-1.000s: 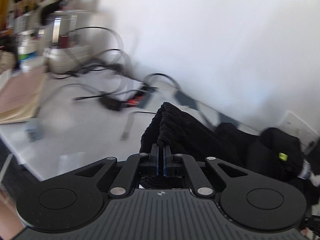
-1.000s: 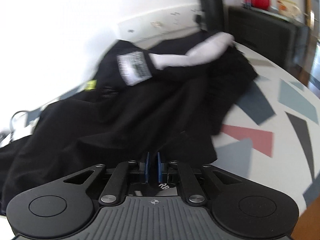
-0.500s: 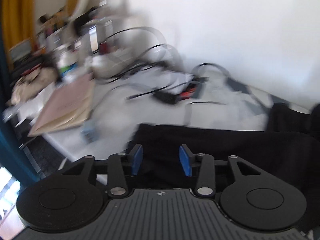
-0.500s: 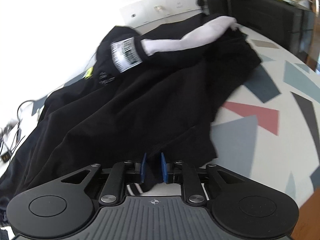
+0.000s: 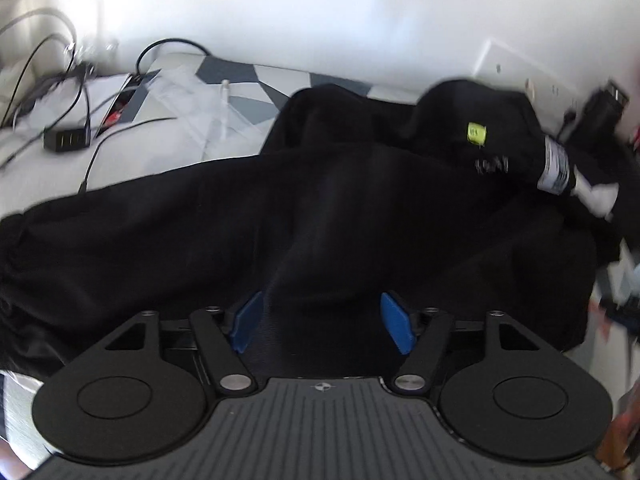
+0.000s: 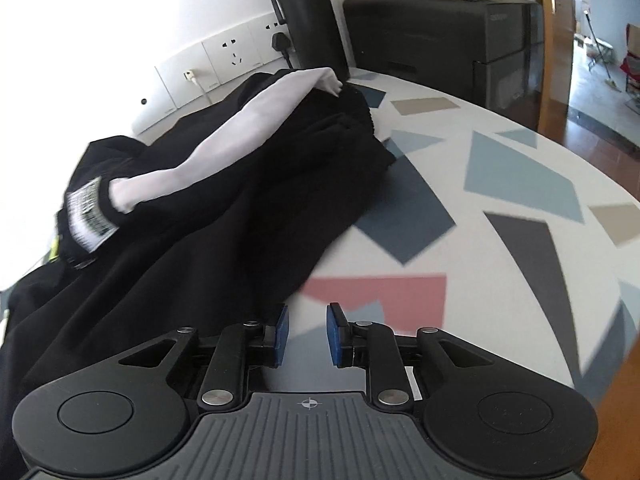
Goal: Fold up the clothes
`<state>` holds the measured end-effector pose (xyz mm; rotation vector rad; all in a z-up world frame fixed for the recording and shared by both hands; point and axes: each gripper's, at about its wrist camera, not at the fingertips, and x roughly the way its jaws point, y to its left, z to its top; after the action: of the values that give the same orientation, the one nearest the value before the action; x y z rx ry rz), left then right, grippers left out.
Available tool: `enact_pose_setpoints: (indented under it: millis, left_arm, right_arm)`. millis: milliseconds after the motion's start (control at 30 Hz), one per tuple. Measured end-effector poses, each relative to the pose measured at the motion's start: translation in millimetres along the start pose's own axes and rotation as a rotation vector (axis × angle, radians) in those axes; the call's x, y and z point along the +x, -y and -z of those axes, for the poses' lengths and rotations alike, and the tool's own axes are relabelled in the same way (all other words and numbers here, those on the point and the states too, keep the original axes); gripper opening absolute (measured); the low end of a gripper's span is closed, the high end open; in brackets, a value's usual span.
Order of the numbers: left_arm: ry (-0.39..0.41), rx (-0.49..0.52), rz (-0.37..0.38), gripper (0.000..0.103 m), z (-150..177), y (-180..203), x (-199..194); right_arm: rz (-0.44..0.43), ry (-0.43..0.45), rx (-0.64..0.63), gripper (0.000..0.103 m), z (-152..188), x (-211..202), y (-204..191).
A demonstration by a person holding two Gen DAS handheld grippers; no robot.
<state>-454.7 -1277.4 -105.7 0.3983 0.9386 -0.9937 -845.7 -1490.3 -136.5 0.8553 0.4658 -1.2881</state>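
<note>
A black garment (image 5: 320, 208) with a yellow tag and a white printed label lies spread over the patterned table; it also shows in the right wrist view (image 6: 208, 216), with a white sleeve lining (image 6: 240, 132) across it. My left gripper (image 5: 322, 322) is open, its blue pads apart, with a ridge of the black cloth lying between them. My right gripper (image 6: 307, 334) is open and empty just off the garment's near edge, above the bare table (image 6: 460, 248).
Cables and a black charger (image 5: 66, 140) lie at the far left by the wall. A black flask (image 6: 308, 20) and a dark cabinet (image 6: 440, 36) stand at the back right. Wall sockets (image 6: 232, 54) run behind the garment. The table's edge curves at the right.
Both grippers have opened and let go of the black garment, which now lies spread flat. The left gripper has swung right over the cloth; the right has drawn back off its edge.
</note>
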Motion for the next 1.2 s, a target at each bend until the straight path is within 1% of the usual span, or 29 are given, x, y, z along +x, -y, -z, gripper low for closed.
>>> enact_pose_setpoints:
  millis: [67,167,233,400,533,667,700,767,833,1000,1033,1100,1200]
  left_arm:
    - [-0.016,0.025,-0.043,0.067,-0.1,11.2,9.4]
    - [-0.046,0.013,-0.11,0.067,-0.8,13.7,24.4]
    - [-0.064,0.006,-0.145,0.067,-0.7,13.6,31.4]
    - [-0.088,-0.024,-0.169,0.07,4.8,9.2,37.7]
    - [-0.115,-0.062,-0.169,0.071,9.8,4.6,44.3]
    - [-0.128,-0.089,-0.173,0.072,14.3,4.6,48.4]
    - [-0.126,-0.09,-0.176,0.073,14.8,5.5,48.8]
    - [-0.122,-0.09,-0.18,0.075,16.2,7.0,49.3]
    - [-0.117,-0.093,-0.179,0.076,17.4,7.9,49.5]
    - [-0.109,-0.092,-0.18,0.079,19.8,8.5,50.1]
    - [-0.108,-0.097,-0.182,0.08,19.8,8.3,50.3]
    - [-0.109,-0.11,-0.187,0.08,19.4,8.1,50.5]
    - [-0.119,-0.143,-0.195,0.081,19.4,8.3,49.5]
  right_arm:
    - [-0.015,-0.009,-0.017,0.023,-3.8,15.8,-0.3]
    - [-0.053,-0.014,-0.053,0.024,-4.1,28.2,-4.0]
    - [-0.058,-0.024,-0.085,0.024,-2.2,32.2,-8.6]
    - [-0.088,-0.057,-0.076,0.024,-2.2,36.6,-8.5]
    - [-0.106,-0.076,-0.128,0.024,-2.3,37.8,-6.1]
    - [-0.111,-0.138,-0.138,0.025,-7.9,33.5,-5.4]
    - [-0.11,-0.153,-0.139,0.026,-8.8,31.6,-5.9]
    - [-0.089,-0.157,-0.152,0.032,-7.1,31.5,-9.7]
    - [-0.082,-0.161,-0.176,0.032,-6.9,33.5,-14.1]
    - [-0.084,-0.182,-0.242,0.021,-10.3,36.5,-22.2]
    - [-0.093,-0.19,-0.249,0.016,-11.8,37.0,-22.7]
    - [-0.11,-0.205,-0.256,0.014,-15.3,38.5,-22.7]
    - [-0.135,-0.212,-0.219,0.01,-23.4,35.4,-11.0]
